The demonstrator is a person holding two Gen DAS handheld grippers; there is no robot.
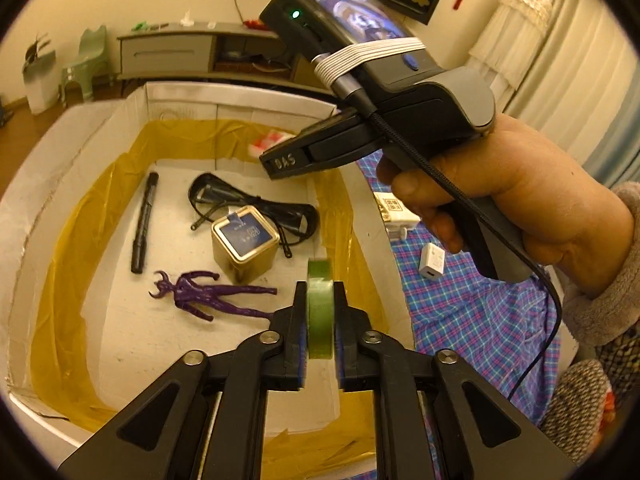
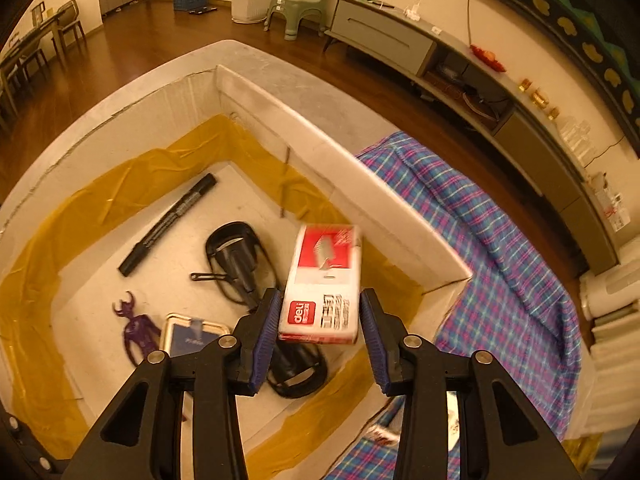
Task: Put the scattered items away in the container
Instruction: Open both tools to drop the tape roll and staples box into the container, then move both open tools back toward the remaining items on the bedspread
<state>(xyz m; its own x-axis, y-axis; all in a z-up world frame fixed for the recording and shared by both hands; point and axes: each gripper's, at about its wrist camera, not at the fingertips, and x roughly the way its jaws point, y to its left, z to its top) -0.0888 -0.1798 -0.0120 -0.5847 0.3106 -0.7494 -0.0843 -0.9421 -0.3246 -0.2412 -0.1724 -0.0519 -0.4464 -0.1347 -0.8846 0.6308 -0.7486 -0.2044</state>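
Over the box, left hand-held gripper clamps a green tape roll. Right hand-held gripper is spread wide; staple box sits blurred between its fingers, contact unclear.

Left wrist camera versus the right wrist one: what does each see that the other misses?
Only the left view shows the left gripper pinching a green tape roll, plus white chargers on the plaid cloth. Only the right view shows the open right gripper around a blurred red-and-white box. Both show the white container, black marker and purple figure.
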